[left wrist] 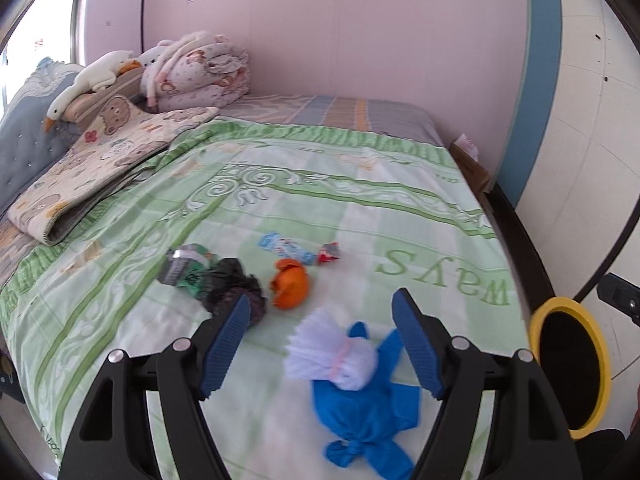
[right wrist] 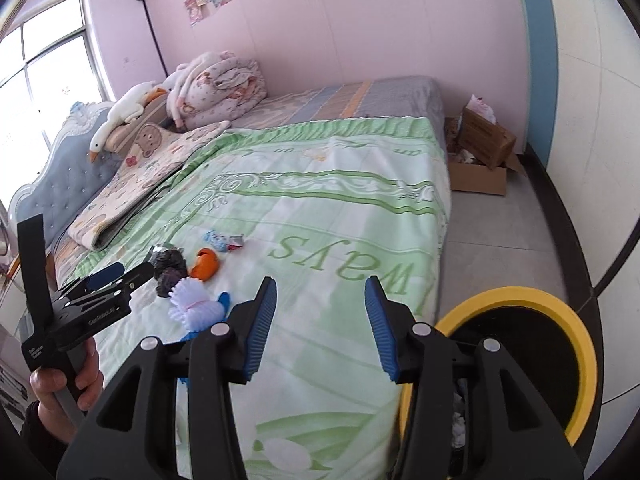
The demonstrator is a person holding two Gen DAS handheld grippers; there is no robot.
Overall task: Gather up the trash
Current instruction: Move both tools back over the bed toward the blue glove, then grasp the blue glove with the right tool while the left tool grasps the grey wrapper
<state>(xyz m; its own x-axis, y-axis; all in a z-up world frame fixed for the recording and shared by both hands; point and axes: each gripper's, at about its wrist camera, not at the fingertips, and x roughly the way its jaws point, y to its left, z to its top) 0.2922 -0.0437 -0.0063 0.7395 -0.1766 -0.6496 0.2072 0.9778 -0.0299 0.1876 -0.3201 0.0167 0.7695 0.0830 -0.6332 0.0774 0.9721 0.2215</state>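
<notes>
Left tool (left wrist: 320,340) spread wide, empty, hovering over the bed (left wrist: 400,208). White foam fruit net (left wrist: 334,354) on blue bag (left wrist: 360,420) sits between its fingers. Likely featherlight, squashy, springy; pinch the net's banded waist. Right tool (right wrist: 320,328) also spread, bin (right wrist: 560,340) just right.

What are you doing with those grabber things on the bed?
A person is picking up trash from the bed with a grabber in each hand. The left gripper is open, hovering over a white foam net lying on a blue bag. Nothing is grabbed yet. An orange peel, a black bag and wrappers still lie farther up. The right gripper is open and empty, beside the yellow-rimmed bin.
</notes>
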